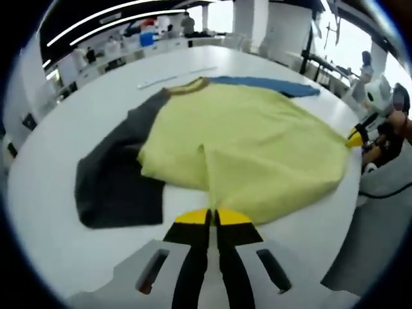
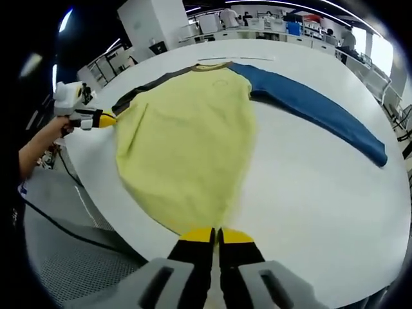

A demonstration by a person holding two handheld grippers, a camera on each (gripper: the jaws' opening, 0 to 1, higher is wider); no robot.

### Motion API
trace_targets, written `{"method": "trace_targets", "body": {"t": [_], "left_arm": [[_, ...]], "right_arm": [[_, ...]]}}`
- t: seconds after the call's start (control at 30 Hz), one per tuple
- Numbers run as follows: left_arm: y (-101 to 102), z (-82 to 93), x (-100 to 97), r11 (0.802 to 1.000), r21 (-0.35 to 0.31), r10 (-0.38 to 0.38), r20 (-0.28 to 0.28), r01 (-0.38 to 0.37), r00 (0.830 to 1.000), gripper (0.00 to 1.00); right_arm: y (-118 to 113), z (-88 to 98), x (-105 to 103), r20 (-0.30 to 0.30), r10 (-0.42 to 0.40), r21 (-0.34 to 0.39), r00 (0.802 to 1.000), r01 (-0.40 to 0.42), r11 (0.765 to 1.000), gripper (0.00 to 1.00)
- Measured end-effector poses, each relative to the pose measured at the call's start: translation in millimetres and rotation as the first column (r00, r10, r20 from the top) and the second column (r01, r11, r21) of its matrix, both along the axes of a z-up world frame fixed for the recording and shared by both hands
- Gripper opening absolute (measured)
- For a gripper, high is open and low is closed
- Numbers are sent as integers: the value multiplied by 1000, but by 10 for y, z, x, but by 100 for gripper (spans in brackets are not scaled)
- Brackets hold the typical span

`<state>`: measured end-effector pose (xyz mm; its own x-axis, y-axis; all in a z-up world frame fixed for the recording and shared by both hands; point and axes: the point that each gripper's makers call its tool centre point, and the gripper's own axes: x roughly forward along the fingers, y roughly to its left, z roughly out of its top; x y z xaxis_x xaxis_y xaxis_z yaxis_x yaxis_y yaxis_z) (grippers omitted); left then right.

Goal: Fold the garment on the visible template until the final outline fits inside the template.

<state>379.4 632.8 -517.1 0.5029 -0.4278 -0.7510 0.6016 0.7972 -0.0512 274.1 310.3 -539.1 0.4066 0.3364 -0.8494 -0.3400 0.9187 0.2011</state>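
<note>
Shirt (image 2: 187, 141) lay flat on the white table (image 2: 309, 212), yellow body running lengthwise away from my right gripper (image 2: 215, 236), blue sleeve (image 2: 315, 106) spread aside. Both grippers, left (image 1: 212, 217) included, had jaws clenched on opposite hem corners, equally near.

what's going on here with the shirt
A person is folding a yellow shirt on a white table with two handheld claws. The left claw and the right claw are each shut on the shirt's hem edge. The grey sleeve and blue sleeve lie spread out to either side, so no sleeve has been folded in yet.
</note>
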Motion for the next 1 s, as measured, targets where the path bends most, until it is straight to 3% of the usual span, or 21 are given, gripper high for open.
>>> {"method": "trace_targets", "body": {"t": [0.13,0.43,0.7,0.83,1.0], "left_arm": [[82,43,-178,998,-40,38,-34,-40,999,1],[196,153,-526,996,-35,76,-70,-79,995,1],[335,103,-803,992,5,125,-154,-126,980,1],[380,-16,-928,989,36,145,-207,-140,968,1],[393,-113,-1021,988,71,153,-218,-140,964,1]], "right_arm": [[-1,49,-2,6,15,-4,1000,-15,1000,0],[5,106,-6,10,28,2,1000,-28,1000,0],[13,144,-32,8,42,15,999,-42,999,0],[18,81,-66,-11,59,7,998,-59,998,0],[1,22,-124,-34,88,-35,996,-89,995,0]]}}
